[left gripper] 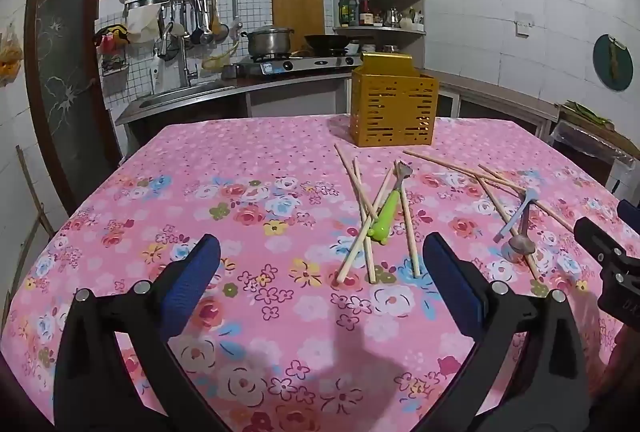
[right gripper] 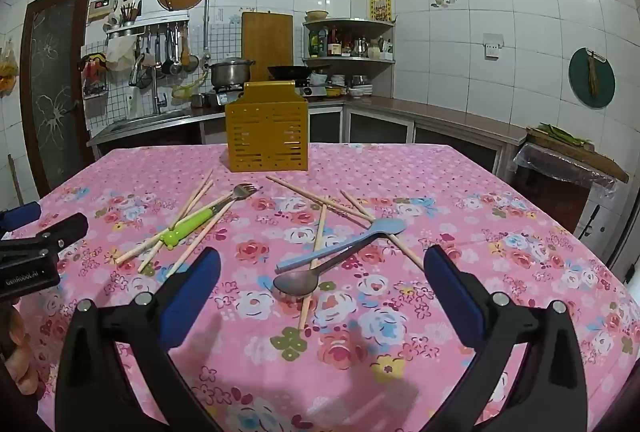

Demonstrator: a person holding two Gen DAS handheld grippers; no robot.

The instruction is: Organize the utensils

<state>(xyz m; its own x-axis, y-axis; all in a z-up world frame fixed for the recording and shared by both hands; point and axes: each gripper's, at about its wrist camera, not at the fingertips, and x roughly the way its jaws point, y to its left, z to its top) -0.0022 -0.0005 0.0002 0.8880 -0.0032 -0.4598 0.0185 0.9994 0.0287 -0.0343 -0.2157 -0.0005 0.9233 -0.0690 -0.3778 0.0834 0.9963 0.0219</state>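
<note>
Both grippers, left (left gripper: 320,272) and right (right gripper: 320,272), are spread and empty. Chopsticks (right gripper: 320,228), fork (right gripper: 208,212) and spoons (right gripper: 296,282) lie scattered near the far holder (right gripper: 267,136). All appear light, stiff and slippery; grip mid-shaft.

Bare tablecloth (left gripper: 248,168) left of scattered chopsticks (left gripper: 362,216); holder (left gripper: 394,110) behind

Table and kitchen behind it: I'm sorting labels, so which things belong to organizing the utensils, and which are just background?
For the job: yellow slotted utensil holder, green-handled fork, blue spoon, metal spoon, loose chopsticks.

Just about: steel pot, wok, wooden cutting board, hanging ladles, floral tablecloth.
</note>
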